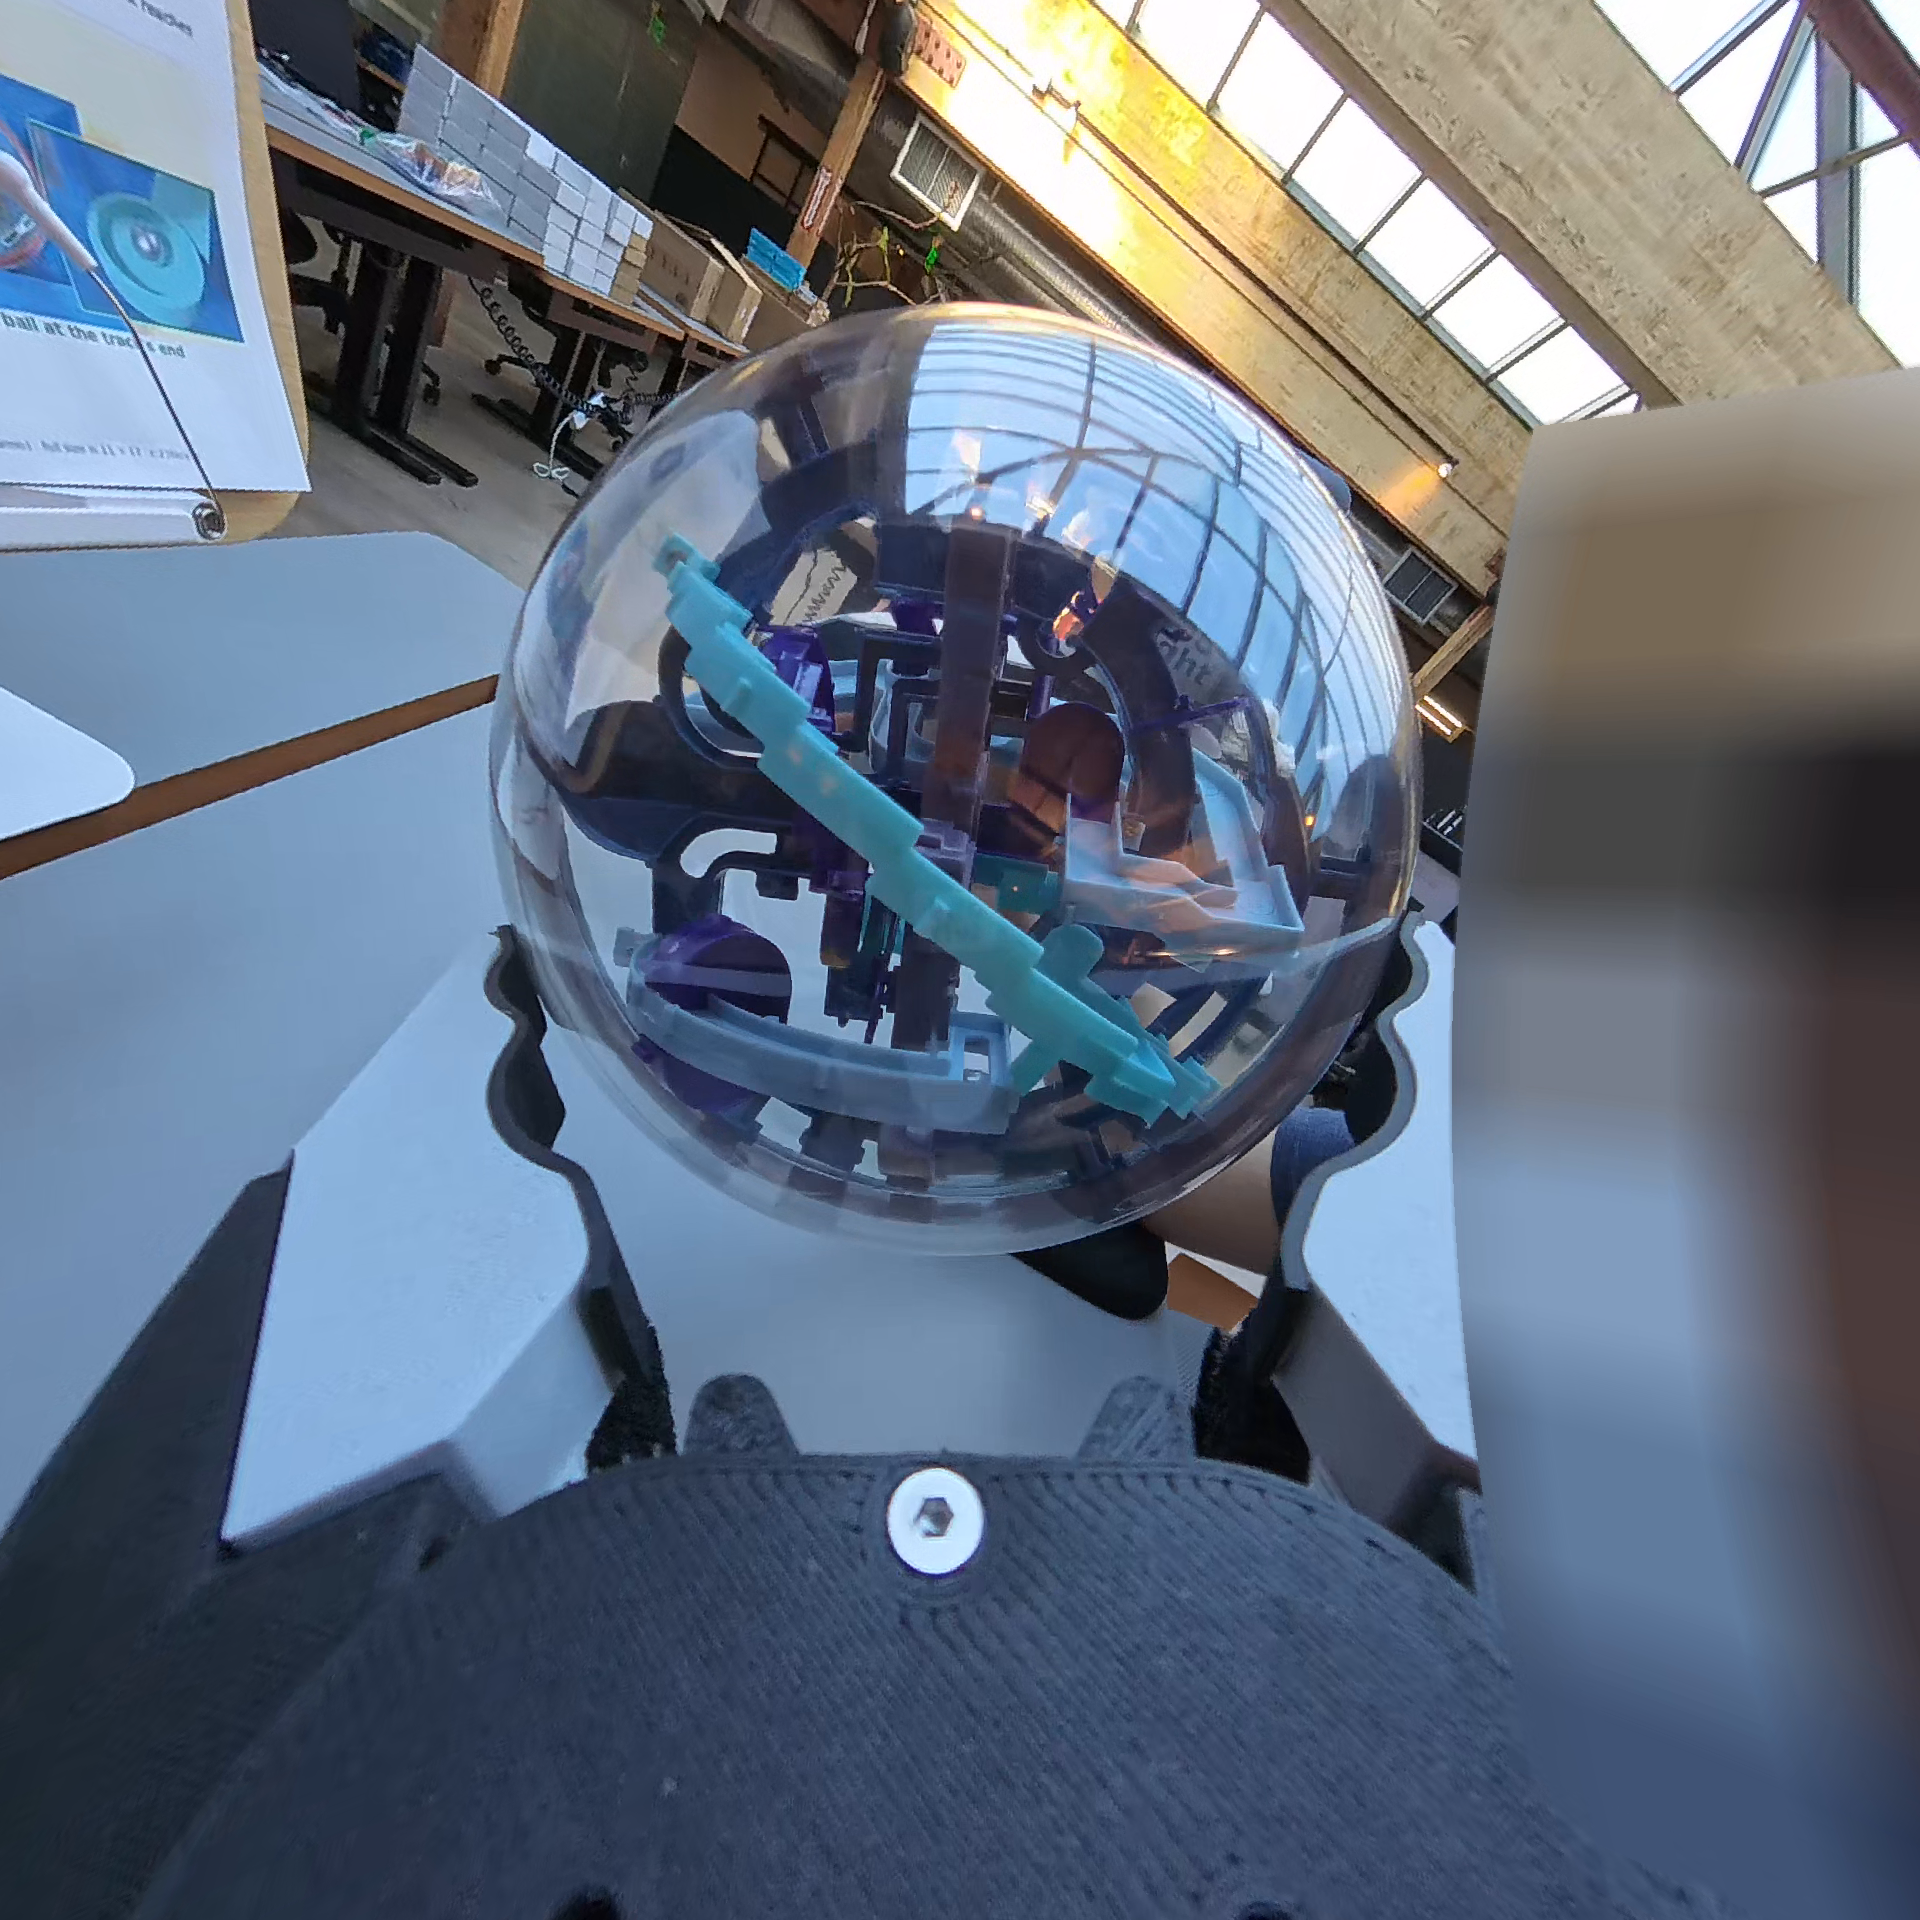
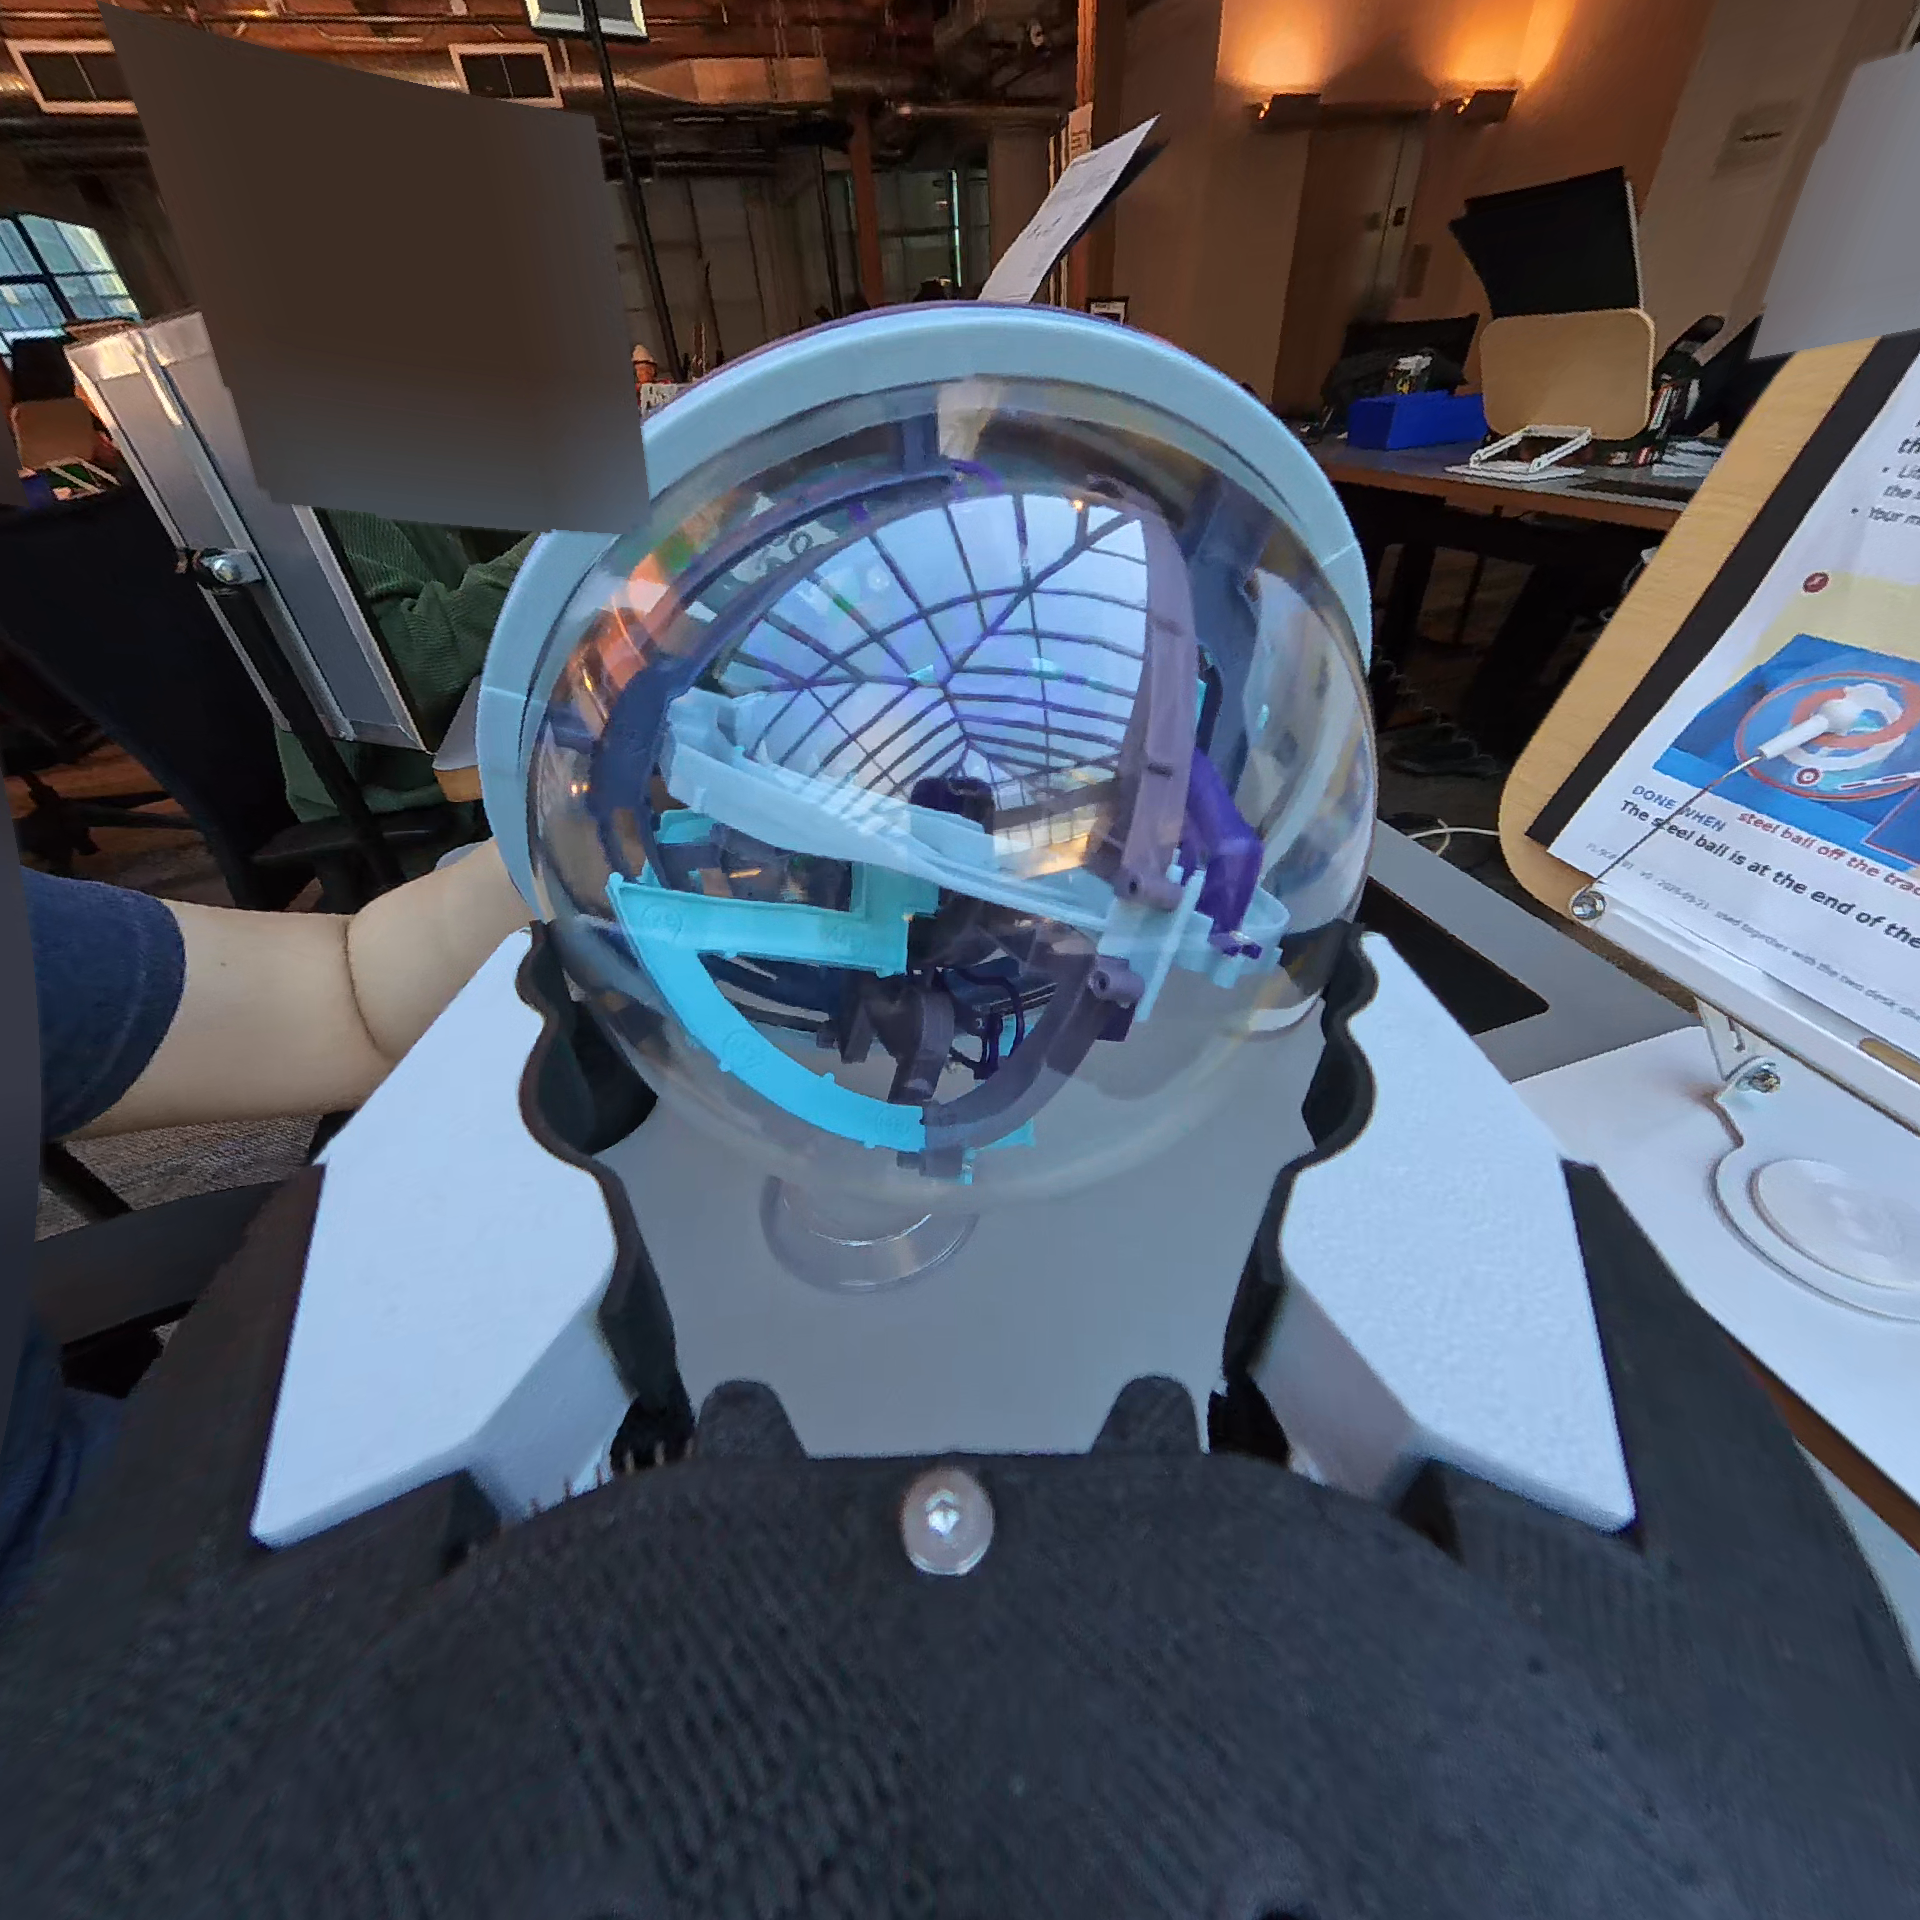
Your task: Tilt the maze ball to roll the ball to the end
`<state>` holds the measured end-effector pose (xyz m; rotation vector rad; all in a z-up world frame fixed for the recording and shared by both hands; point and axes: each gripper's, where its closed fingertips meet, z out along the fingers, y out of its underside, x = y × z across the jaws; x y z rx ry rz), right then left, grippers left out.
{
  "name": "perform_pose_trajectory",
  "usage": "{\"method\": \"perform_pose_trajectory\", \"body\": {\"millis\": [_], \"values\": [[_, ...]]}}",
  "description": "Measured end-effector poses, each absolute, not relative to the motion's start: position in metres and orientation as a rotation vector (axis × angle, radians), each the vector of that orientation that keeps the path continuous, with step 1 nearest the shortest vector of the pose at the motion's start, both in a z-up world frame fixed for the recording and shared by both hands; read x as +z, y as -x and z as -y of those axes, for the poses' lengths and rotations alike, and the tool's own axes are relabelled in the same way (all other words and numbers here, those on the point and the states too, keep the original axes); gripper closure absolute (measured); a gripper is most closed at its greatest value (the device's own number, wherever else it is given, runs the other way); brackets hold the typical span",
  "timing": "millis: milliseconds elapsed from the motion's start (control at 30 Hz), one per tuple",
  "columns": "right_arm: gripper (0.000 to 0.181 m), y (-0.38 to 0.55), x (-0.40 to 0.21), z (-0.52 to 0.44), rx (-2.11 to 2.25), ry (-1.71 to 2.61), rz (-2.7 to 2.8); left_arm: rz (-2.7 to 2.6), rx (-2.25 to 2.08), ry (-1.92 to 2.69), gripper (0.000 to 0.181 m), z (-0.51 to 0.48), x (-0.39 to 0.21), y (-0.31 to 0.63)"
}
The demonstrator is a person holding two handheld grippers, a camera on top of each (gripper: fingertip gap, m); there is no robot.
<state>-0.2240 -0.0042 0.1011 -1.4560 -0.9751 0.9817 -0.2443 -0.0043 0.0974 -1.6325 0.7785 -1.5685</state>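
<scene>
The maze ball is a clear sphere with teal, purple and grey tracks inside. In the left wrist view my left gripper is shut on it, black fingers pressed against its lower sides. In the right wrist view the maze ball shows a pale grey ring round its far half. My right gripper is shut on it from the opposite side. The sphere hangs just above a clear round stand on the grey table. I cannot pick out the small steel ball.
An instruction sheet on a wooden board stands at the right, over a white base plate with a clear cup. The same kind of sheet shows at upper left. A person's forearm reaches in behind the sphere. Desks stand farther back.
</scene>
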Motion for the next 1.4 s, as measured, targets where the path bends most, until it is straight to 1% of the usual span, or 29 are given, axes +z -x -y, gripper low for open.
{"method": "perform_pose_trajectory", "body": {"millis": [333,567,700,1000,1400], "values": [[0.039,0.225,0.101,-0.003,1.020,1.478,0.940,-0.749,-1.534,1.662,0.029,-0.005,0.103,0.246],[0.040,0.223,0.111,0.002,0.989,1.454,0.953,-0.813,-1.431,1.641,0.028,-0.001,0.120,0.244],[0.039,0.229,0.124,0.007,0.937,1.433,0.989,-0.903,-1.282,1.638,0.021,0.006,0.131,0.243],[0.039,0.231,0.191,0.043,0.844,1.329,1.068,-0.976,-1.209,1.565,0.022,0.045,0.192,0.246],[0.039,0.236,0.321,0.130,0.611,1.096,1.166,-1.136,-0.953,1.330,0.021,0.134,0.324,0.251]]}}
